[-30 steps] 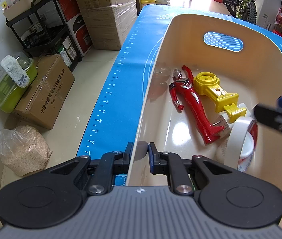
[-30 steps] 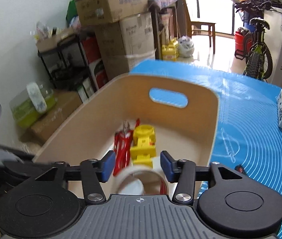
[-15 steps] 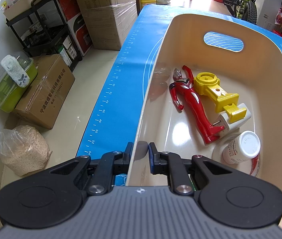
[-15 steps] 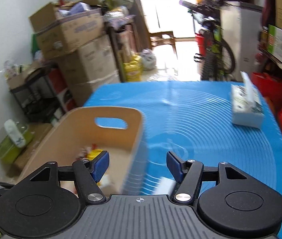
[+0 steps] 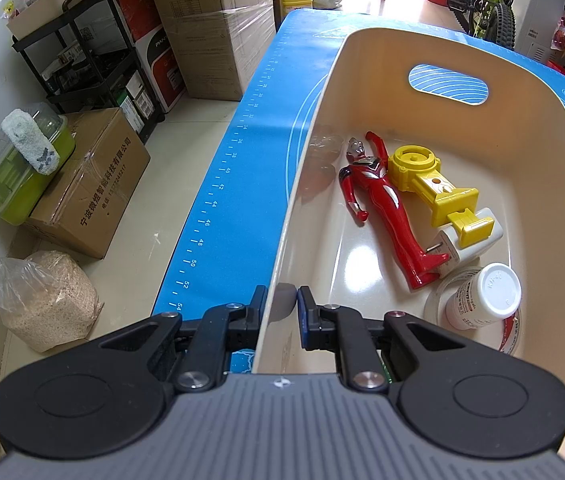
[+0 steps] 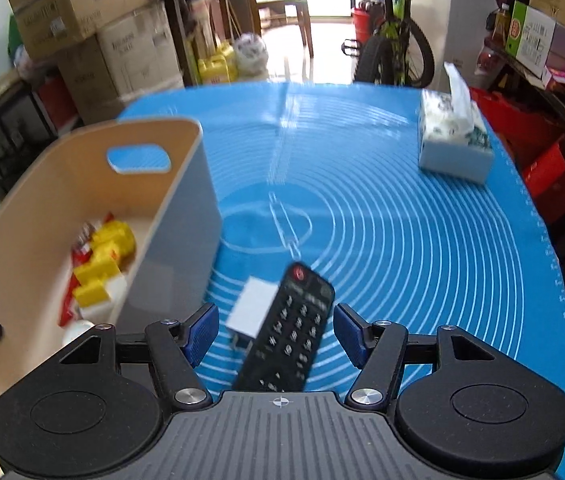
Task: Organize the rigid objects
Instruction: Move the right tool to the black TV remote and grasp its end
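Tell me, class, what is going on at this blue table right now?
A person is sorting loose items into a beige bin. The left gripper is shut on the bin's near wall, steadying it. Inside lie a red figure, a yellow toy, a white bottle and a roll of tape. The right gripper, open and empty, hovers over a black remote and a small white block on the mat, likely next.

Cluttered home storage room: stacked cardboard boxes (image 5: 210, 28), bicycle (image 6: 392, 46), black shelf rack (image 5: 94, 60), tiled floor.
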`<action>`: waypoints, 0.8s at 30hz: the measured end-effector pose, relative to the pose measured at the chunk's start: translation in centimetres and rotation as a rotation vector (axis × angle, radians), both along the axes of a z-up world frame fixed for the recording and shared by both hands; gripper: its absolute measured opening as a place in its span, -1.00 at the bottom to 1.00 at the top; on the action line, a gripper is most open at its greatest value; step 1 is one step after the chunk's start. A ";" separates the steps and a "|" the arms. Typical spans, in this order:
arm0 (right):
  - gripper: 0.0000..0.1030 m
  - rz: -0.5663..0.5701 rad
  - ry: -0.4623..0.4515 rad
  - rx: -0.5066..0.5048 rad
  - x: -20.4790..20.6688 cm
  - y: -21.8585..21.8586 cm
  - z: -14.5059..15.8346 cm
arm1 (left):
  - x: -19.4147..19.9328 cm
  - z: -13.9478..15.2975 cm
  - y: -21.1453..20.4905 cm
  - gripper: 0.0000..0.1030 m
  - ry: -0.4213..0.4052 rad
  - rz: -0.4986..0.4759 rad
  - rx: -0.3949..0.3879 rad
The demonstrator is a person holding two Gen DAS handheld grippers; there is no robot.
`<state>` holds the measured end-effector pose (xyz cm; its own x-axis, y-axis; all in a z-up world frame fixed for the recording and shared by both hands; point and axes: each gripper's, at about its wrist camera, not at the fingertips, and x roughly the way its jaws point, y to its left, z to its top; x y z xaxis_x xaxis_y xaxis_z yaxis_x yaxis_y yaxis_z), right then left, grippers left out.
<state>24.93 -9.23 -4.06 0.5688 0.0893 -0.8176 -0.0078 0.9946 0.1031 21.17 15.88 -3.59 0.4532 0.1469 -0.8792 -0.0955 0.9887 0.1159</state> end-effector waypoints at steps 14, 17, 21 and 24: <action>0.35 0.019 0.144 -0.060 1.6 1.7 -4.6 | 0.0 0.0 0.0 -0.64 0.000 0.000 0.002; 0.35 0.013 0.172 -0.062 1.9 1.8 -5.5 | 0.0 -0.1 -0.1 -0.64 0.001 -0.001 0.007; 0.36 0.035 0.165 -0.116 1.8 2.5 -6.0 | 0.0 -0.1 -0.1 -0.64 0.001 -0.001 0.006; 0.35 0.023 0.164 -0.107 1.5 2.4 -5.9 | 0.0 -0.1 0.0 -0.64 0.000 -0.002 0.005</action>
<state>26.38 -6.88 -9.92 0.4263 0.0084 -0.9045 -0.0221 0.9998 -0.0012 21.18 15.84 -3.70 0.4532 0.1510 -0.8785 -0.0940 0.9881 0.1214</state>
